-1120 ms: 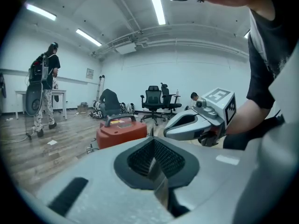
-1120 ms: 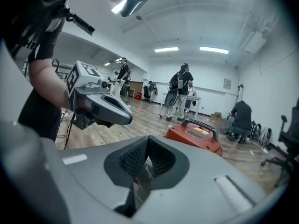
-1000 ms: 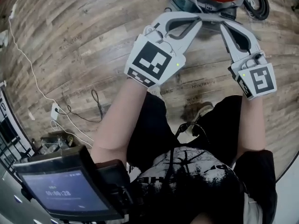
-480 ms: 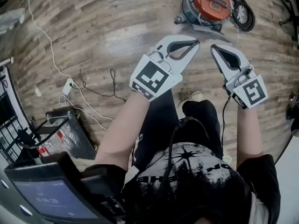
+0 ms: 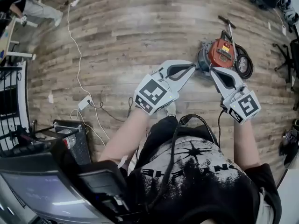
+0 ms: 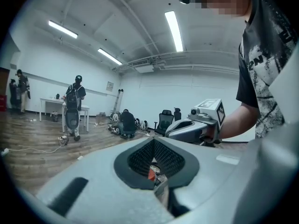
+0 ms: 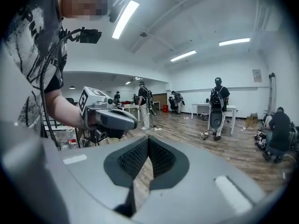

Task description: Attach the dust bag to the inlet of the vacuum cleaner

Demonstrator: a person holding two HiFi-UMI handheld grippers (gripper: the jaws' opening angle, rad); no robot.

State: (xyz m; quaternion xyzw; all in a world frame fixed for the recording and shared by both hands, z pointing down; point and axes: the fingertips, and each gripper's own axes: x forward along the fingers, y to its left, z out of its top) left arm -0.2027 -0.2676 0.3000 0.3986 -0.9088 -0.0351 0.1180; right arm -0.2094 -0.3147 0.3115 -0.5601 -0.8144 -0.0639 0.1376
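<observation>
No sign of a dust bag in any view, so risks arriving at the orange-lidded, grey-drum vacuum cleaner (image 5: 221, 53) with nothing to fit. Stands on the brown wood-plank floor (image 5: 117, 36), well below and beyond both grippers, with a coiled black hose (image 5: 246, 68) curled round its right side; inlet too small to make out from here. Could snag that hose on the way down, or trip on the thin white cable (image 5: 76, 55) trailing across the boards to a white power strip (image 5: 84, 102). Could also tear a thin bag collar if pinched too hard, or seat it crooked on the inlet if pushed from one side only.

Held out ahead of the chest, side by side and near each other, pointing forward and slightly downward: left grey two-jaw gripper (image 5: 191, 67) and right grey two-jaw gripper (image 5: 213, 72), forearms stretched forward, marker cubes facing up. Jaws of both pressed together, ribbed black pads (image 6: 140, 157) meeting at the tips, nothing gripped. Only floor and a sliver of orange visible through the left one's gap.
</observation>
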